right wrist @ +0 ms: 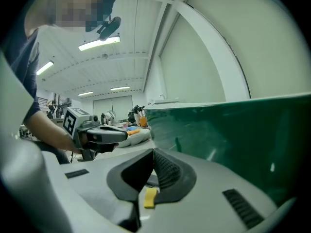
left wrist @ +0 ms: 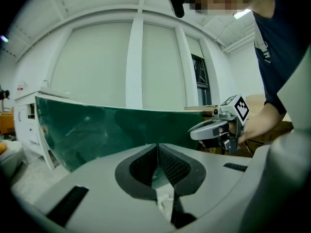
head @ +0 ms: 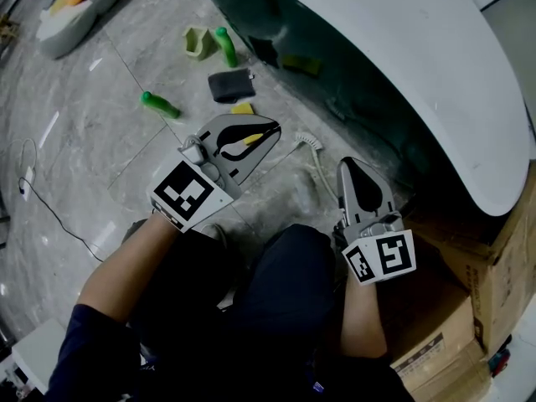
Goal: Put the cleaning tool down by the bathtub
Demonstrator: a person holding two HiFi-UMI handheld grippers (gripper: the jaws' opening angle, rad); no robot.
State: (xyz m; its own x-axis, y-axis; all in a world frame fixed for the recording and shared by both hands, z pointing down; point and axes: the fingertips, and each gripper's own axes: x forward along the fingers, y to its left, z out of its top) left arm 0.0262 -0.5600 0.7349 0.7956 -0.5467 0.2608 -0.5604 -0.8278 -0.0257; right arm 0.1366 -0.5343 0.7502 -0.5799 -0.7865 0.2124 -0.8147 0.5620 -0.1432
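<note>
The white cleaning tool (head: 311, 147), a brush with a coiled head and a pale handle, lies on the marble floor beside the bathtub (head: 435, 82). The tub's dark green wall (left wrist: 97, 130) fills both gripper views (right wrist: 243, 130). My left gripper (head: 275, 130) hovers just left of the brush, jaws together and empty (left wrist: 156, 147). A white bit of the brush (left wrist: 165, 204) shows below its pads. My right gripper (head: 350, 164) hangs just right of the brush handle, shut with nothing in it (right wrist: 153, 152). Each gripper appears in the other's view (left wrist: 194, 132) (right wrist: 124, 135).
On the floor lie a yellow sponge (head: 242, 108), a black sponge (head: 230, 85), two green-handled tools (head: 159, 105) (head: 225, 46) and a pale green cup (head: 198, 43). Cardboard boxes (head: 494, 275) stand at the right. A white tray (head: 75, 7) sits far left, and a thin cable (head: 42, 199) runs nearby.
</note>
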